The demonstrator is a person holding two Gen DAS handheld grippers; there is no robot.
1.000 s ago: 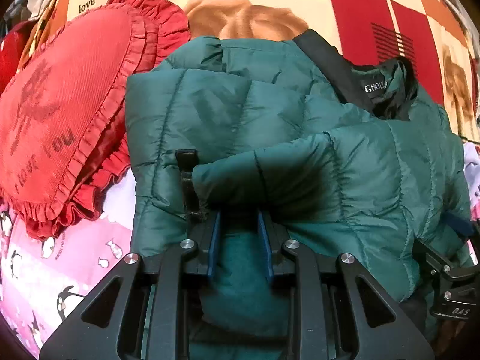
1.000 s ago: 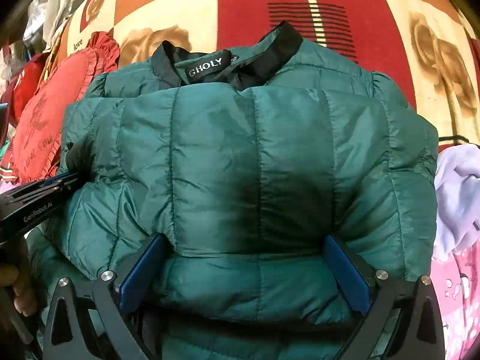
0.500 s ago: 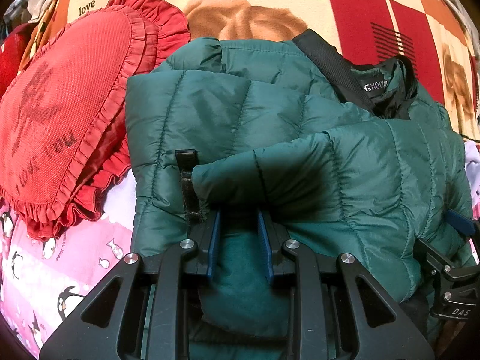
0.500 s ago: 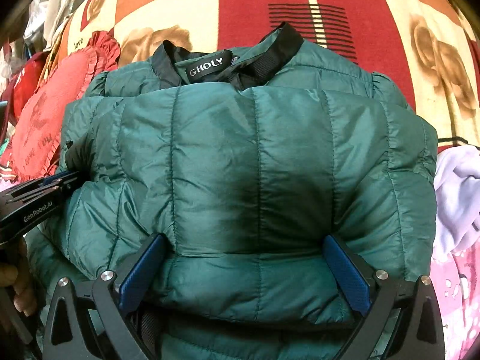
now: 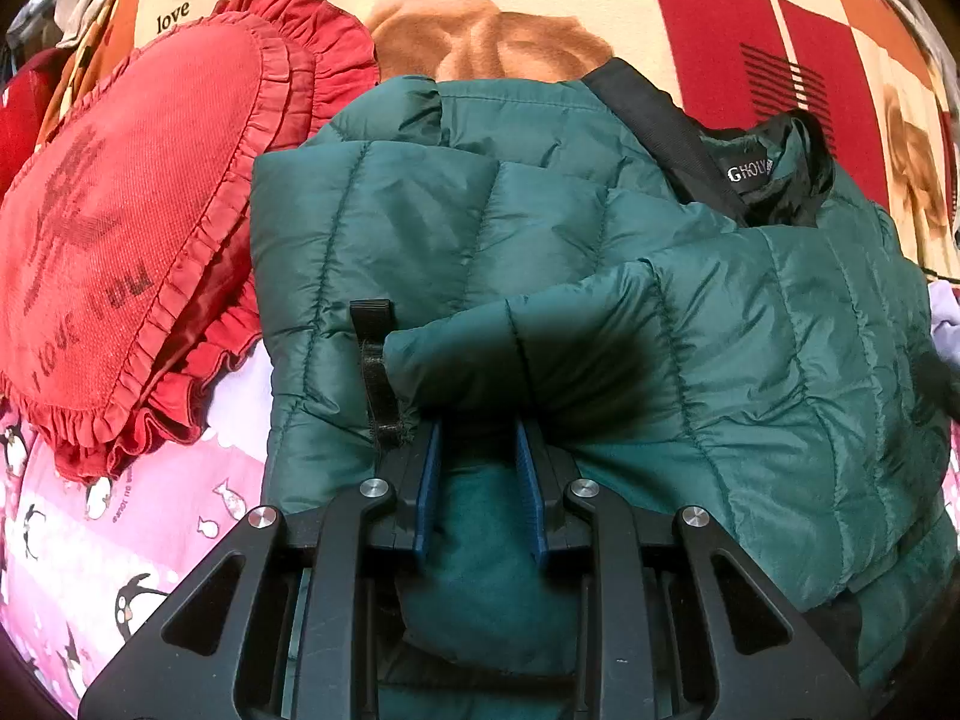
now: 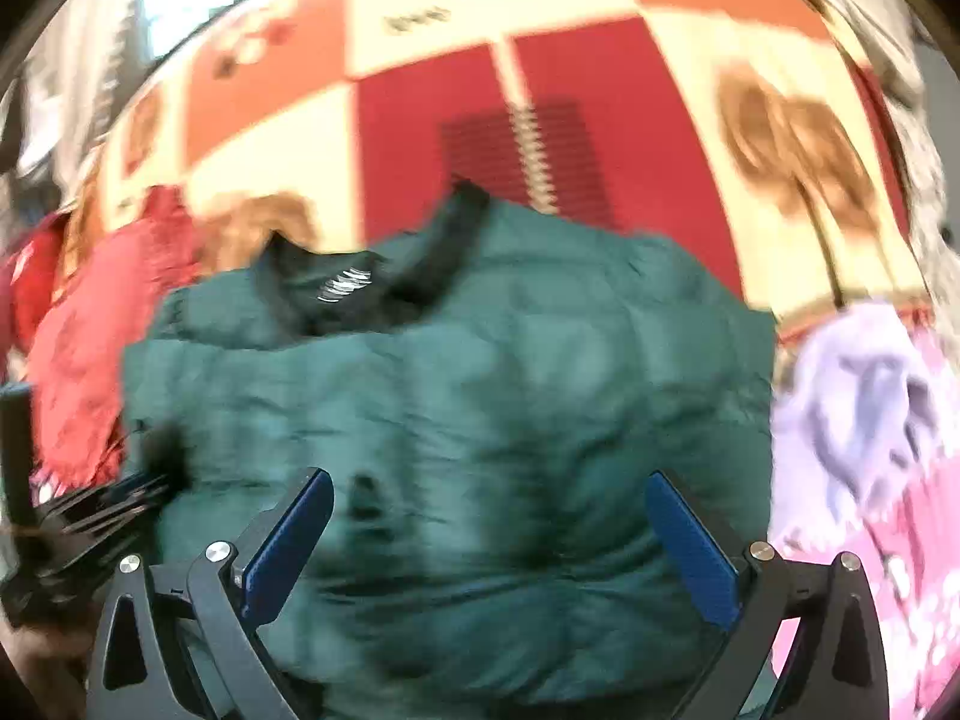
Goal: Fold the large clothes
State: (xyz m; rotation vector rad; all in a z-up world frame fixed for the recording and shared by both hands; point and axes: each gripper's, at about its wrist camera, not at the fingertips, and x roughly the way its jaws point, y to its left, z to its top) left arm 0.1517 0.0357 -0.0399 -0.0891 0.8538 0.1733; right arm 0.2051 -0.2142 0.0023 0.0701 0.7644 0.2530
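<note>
- Green puffer jacket lies folded on a checked bedspread, collar on the far side.
- Left claw clamps a bunched fold at the jacket's near edge.
- Right claw spread wide above the jacket, pads off the fabric; view blurred.
- Red frilled cushion touches the jacket's left side.

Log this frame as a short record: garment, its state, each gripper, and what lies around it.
garment: green puffer jacket, black collar at the far end
state: folded into a compact bundle
left gripper: shut on jacket fabric at the near edge
right gripper: open, jaws wide, above the jacket; view blurred
left of jacket: red heart pillow
right of jacket: lilac garment
surface: checkered blanket
</note>
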